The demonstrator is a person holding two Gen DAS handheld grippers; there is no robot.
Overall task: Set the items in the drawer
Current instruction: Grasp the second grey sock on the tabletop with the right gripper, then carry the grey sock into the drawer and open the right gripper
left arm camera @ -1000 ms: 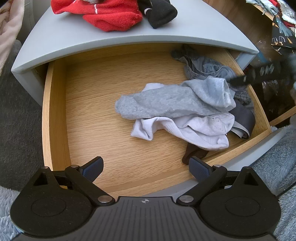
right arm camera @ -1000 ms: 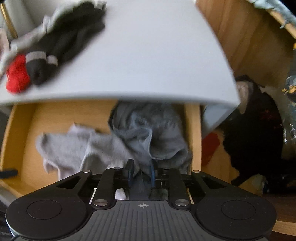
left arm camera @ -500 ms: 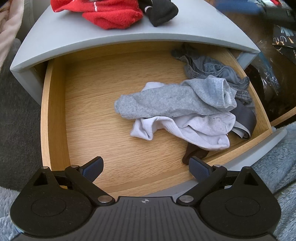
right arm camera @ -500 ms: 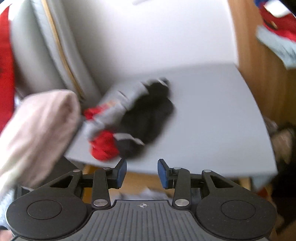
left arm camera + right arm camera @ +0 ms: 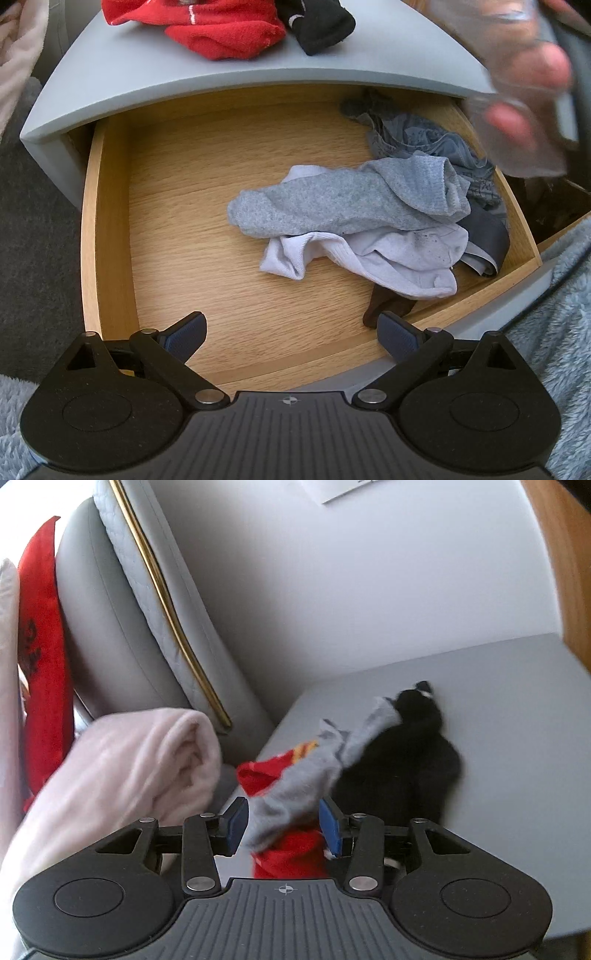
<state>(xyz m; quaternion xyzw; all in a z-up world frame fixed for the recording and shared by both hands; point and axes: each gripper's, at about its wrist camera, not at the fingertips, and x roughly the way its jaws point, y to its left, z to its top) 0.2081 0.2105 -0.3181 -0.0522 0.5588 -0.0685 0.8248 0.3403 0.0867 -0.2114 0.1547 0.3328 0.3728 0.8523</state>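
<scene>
On the nightstand surface: red sock, grey sock, black sock, bunched together.
Right gripper: fingers apart, just been opening; grey sock's end lies between them, not pinched.
Drawer: pulled out; grey sock in drawer, white garment, dark clothes on its right side.
Left gripper: fingers wide apart, empty, over the drawer's front edge.

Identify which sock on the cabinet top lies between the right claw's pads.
The grey sock: it runs between the open right claw, draped over the red sock; the black sock lies beyond.
</scene>
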